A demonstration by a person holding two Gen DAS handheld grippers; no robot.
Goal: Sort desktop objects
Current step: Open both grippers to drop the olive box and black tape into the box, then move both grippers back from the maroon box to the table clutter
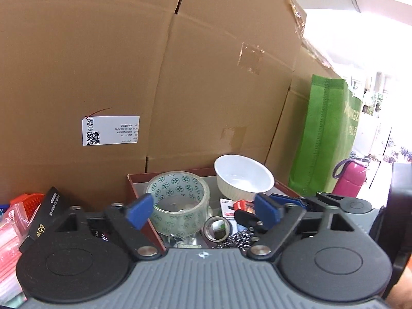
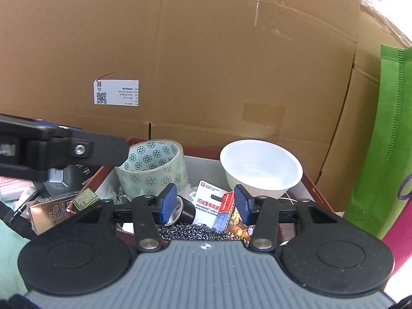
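A dark red tray (image 1: pixel 134 180) (image 2: pixel 319 193) holds a roll of clear tape with green flower marks (image 1: pixel 177 200) (image 2: pixel 154 167), a white bowl (image 1: pixel 242 177) (image 2: pixel 260 167), a small black tape roll (image 1: pixel 216 228) (image 2: pixel 184 209), a red-and-white memory card pack (image 2: pixel 211 206) and a dark metal chain (image 2: pixel 190 231). My left gripper (image 1: pixel 203 212) is open above the tray, its left pad by the tape roll. My right gripper (image 2: pixel 206 203) is open over the card pack and small roll; it also shows in the left wrist view (image 1: pixel 260 209).
Big cardboard boxes (image 1: pixel 128 64) (image 2: pixel 206 51) wall off the back. A green fabric bag (image 1: pixel 324 134) (image 2: pixel 386 141) and a pink bottle (image 1: pixel 350 177) stand at the right. A black 65W box (image 1: pixel 41 221), a copper box (image 2: pixel 49 213) and red packets (image 1: pixel 10 231) lie left of the tray.
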